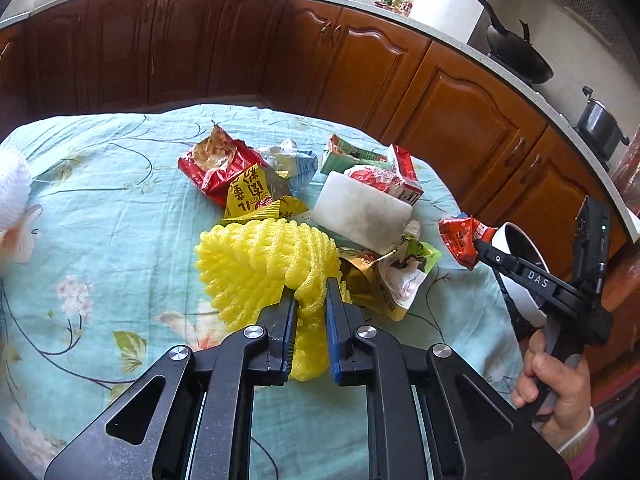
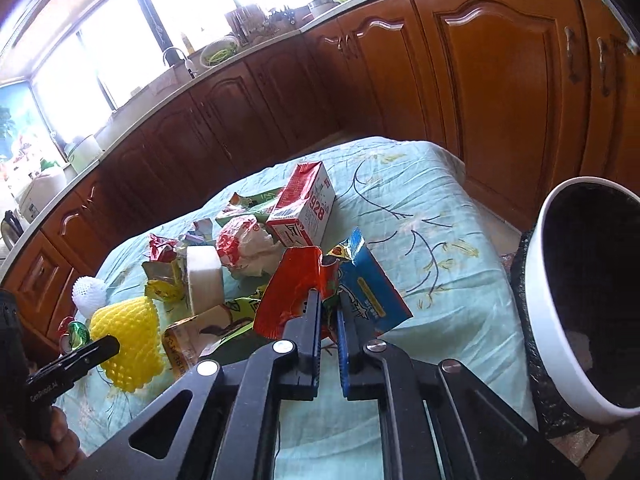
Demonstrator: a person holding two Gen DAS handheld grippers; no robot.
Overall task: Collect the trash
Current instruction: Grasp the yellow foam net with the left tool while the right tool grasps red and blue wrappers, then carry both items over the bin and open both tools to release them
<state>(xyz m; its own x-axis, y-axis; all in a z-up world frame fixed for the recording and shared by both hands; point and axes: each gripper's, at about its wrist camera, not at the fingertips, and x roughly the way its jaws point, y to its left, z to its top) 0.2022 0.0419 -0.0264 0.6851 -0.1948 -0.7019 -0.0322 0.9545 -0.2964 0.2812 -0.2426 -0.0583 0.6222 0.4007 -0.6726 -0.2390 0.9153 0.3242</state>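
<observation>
My left gripper [image 1: 311,285] is shut on a yellow foam fruit net [image 1: 260,264], which rests on the blue floral tablecloth [image 1: 100,208]. The net also shows in the right wrist view [image 2: 128,344]. My right gripper [image 2: 329,296] is shut on a red snack wrapper [image 2: 292,292] and holds it above the table's right side, near a white bin with a black liner [image 2: 560,300]. The wrapper [image 1: 460,240] and the bin [image 1: 520,264] also show in the left wrist view. More trash lies in a pile: a red chip bag [image 1: 212,164], a yellow packet [image 1: 256,196], a white foam block [image 1: 360,212] and a red-and-white carton [image 2: 304,208].
A blue snack bag [image 2: 368,284] lies under the right gripper. A white foam net [image 2: 90,292] sits at the table's left edge. Brown kitchen cabinets [image 1: 460,120] run behind the table, with a wok [image 1: 516,52] and a pot [image 1: 600,124] on the counter.
</observation>
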